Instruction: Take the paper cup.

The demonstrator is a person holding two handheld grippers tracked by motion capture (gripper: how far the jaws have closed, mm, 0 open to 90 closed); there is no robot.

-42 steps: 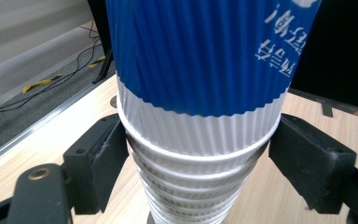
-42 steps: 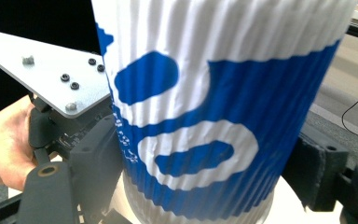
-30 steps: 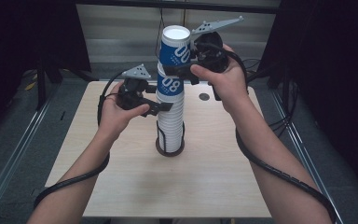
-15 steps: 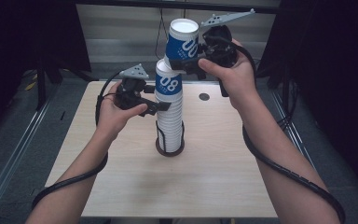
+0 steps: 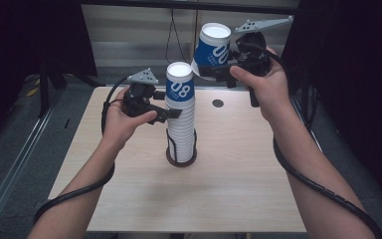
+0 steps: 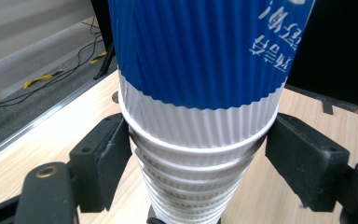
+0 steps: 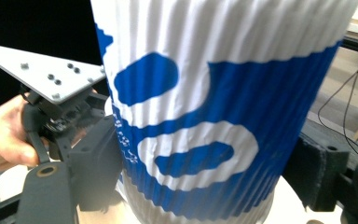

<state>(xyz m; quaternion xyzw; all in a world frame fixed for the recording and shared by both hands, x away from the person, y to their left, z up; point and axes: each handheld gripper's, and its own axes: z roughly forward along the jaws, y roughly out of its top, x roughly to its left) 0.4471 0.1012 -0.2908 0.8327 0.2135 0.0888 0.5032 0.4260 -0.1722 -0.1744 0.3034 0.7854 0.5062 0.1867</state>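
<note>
A tall stack of blue-and-white ribbed paper cups (image 5: 180, 119) stands in a black wire holder (image 5: 181, 158) at the table's middle. My left gripper (image 5: 171, 113) is shut on the stack from the left, below the top cup. In the left gripper view its jaws press the white rims of the stack (image 6: 200, 93) on both sides. My right gripper (image 5: 214, 72) is shut on a single cup (image 5: 211, 50), held tilted in the air above and to the right of the stack. That cup (image 7: 214, 107) sits between the jaws in the right gripper view.
The light wooden table (image 5: 238, 189) has a small dark round hole (image 5: 218, 103) behind the stack on the right. Black cables trail from both grippers along the forearms. Dark floor and a metal rail (image 5: 15, 169) lie left of the table.
My right gripper has lifted the top cup off the stack and carried it up and to the right. My left gripper has kept its hold on the stack.
</note>
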